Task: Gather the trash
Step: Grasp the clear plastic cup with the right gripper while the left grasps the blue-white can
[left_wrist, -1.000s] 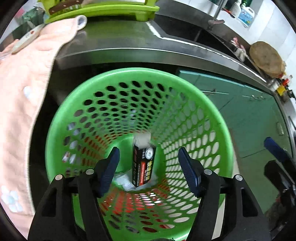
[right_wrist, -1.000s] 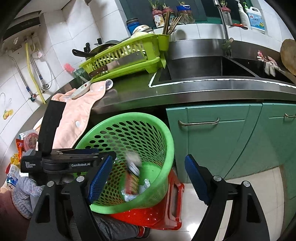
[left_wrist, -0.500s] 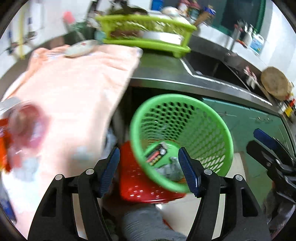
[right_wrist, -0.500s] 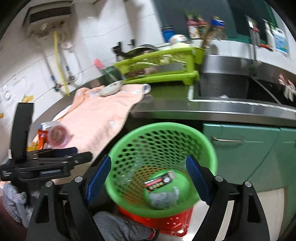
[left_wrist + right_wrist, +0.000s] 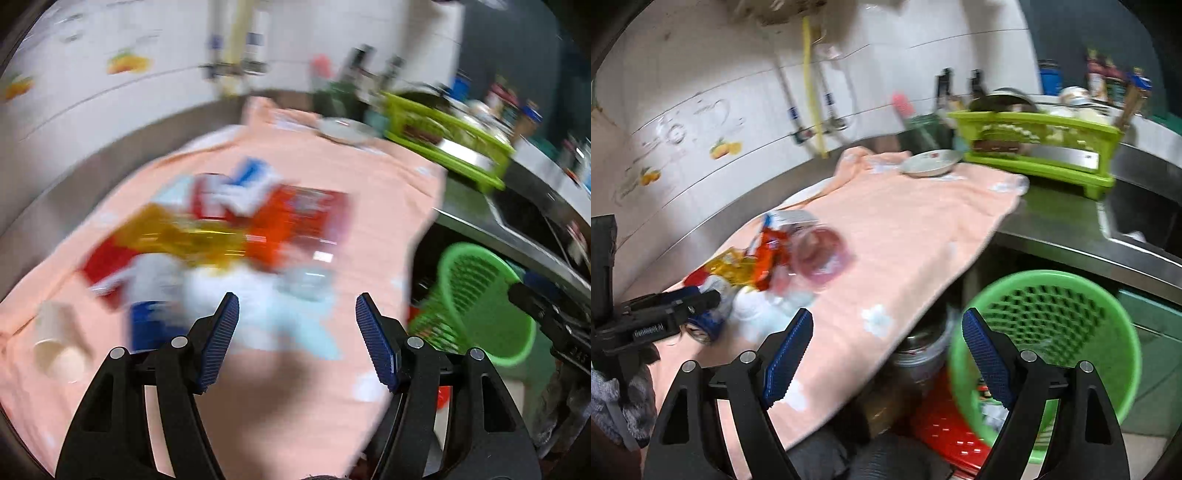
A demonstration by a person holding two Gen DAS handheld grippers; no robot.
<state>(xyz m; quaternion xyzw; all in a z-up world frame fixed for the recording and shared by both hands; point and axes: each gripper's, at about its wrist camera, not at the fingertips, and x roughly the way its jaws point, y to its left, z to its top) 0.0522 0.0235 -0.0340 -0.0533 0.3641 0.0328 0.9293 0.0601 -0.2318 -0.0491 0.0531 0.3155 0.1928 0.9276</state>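
We hold the left tongs (image 5: 297, 332) spread with nothing between the pads, above the peach towel (image 5: 905, 236) that covers the table (image 5: 1060, 218). A blurred heap of wrappers (image 5: 236, 225) lies on the towel, a pale paper cup (image 5: 59, 343) on its side nearby. Our right tongs (image 5: 886, 350) are spread too, gripping nothing. The green basket (image 5: 1071, 325) stands below the table edge on a red stool (image 5: 945, 428). Behind, a green dish rack (image 5: 1034, 144) and a plate (image 5: 929, 162).
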